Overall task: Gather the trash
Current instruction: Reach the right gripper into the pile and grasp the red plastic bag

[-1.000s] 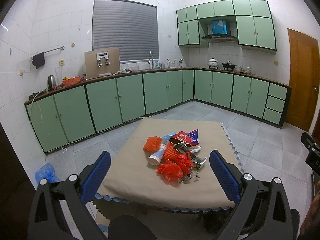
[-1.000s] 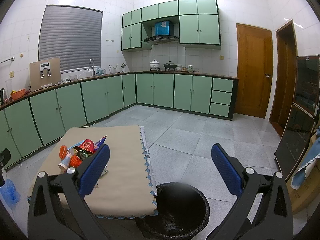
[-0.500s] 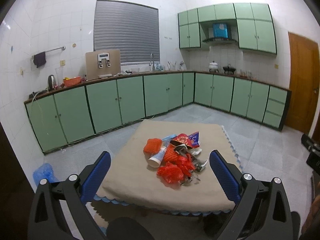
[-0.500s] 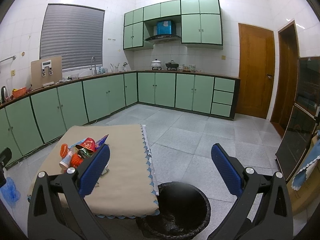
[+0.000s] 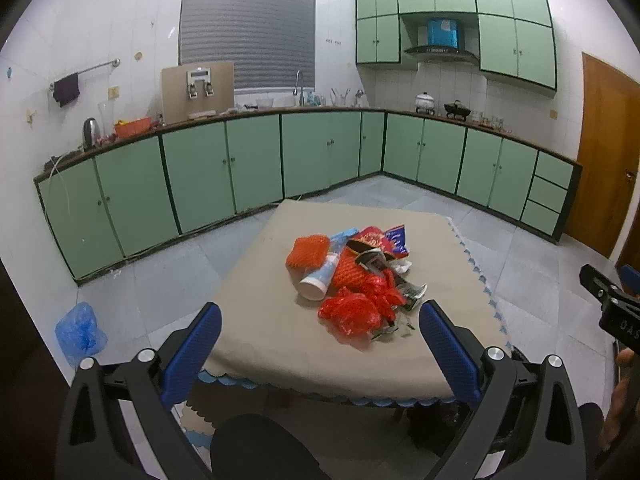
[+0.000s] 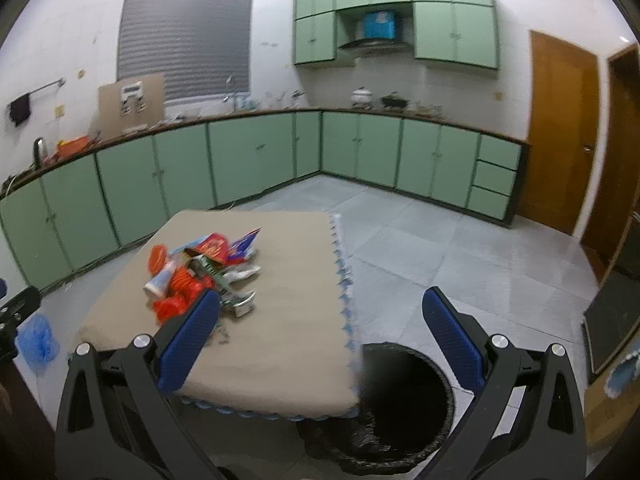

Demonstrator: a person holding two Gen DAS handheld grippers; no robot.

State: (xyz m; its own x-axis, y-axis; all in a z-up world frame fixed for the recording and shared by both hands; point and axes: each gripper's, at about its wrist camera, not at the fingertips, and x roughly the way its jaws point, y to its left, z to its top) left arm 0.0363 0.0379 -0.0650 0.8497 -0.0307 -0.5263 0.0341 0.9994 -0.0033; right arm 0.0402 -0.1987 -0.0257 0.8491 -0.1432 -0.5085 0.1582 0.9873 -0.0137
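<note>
On the table (image 5: 256, 344) we see a trash pile (image 5: 352, 280); left gripper (image 5: 320, 344) and right gripper (image 6: 322, 330) both gape empty.

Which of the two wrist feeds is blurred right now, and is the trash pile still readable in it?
Left wrist view: sharp, the trash pile on the table crisp; fisheye bends the cabinets. Right wrist view: motion-smeared throughout, the pile readable only as colour patches, the black bin soft-edged, counter items indistinct.
</note>
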